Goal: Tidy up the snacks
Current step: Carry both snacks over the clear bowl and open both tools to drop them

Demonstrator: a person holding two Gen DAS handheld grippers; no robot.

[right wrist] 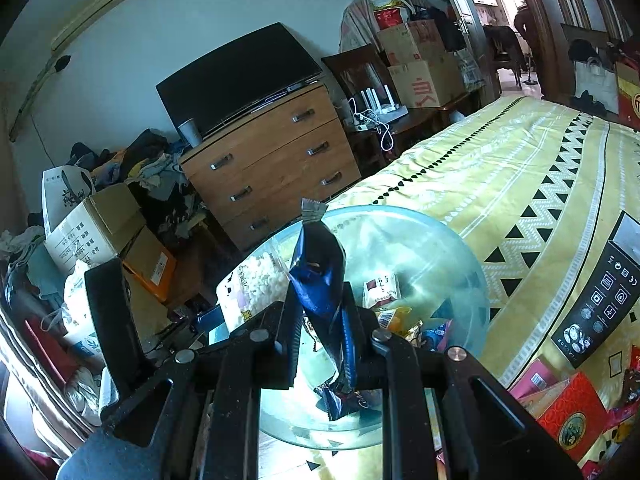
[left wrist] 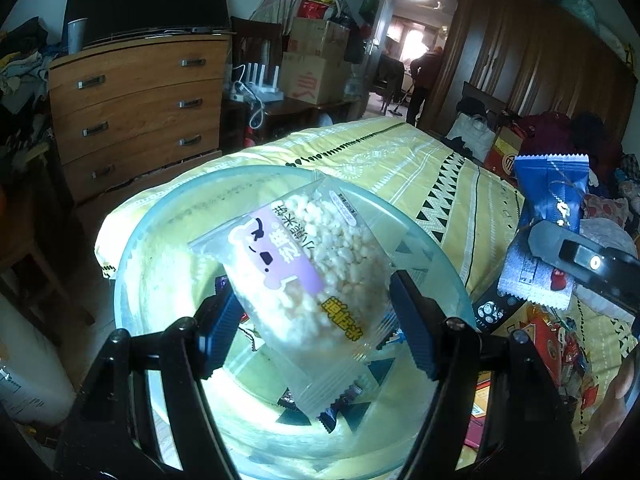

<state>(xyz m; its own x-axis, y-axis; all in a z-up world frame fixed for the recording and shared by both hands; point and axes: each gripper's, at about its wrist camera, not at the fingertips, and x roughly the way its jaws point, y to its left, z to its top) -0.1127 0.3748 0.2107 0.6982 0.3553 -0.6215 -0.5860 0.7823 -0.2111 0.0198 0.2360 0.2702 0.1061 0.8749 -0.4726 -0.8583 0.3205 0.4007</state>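
L gripper [left wrist: 310, 322]: jaws wide apart; clear rice-puff packet [left wrist: 308, 280] sits between the pads, tilted, over the glass bowl [left wrist: 160, 220]. Contact w/ pads can't be told — right pad looks just off the wrapper edge.
R gripper [right wrist: 320, 344]: jaws narrow, clamped on blue snack packet [right wrist: 320, 280], held upright, crimped end on top, above the bowl's near side.
Bowl: on bed [right wrist: 500, 168] near its foot edge, close to the corner; several wrapped snacks already inside, incl. a small white/maroon pack [right wrist: 380, 290].
Edges/room: bed drops off just past bowl toward the dresser [right wrist: 272, 160]; open yellow bedspread beyond and to the right of bowl. More snacks and a red box [right wrist: 572, 412] lie on bed right of bowl; black carton [right wrist: 600, 300] w/ icons lies further up.
Labels: rice-puff pack has purple band w/ bear face, Chinese text, yellow chars near bottom — not legible. Black carton print too small to read.
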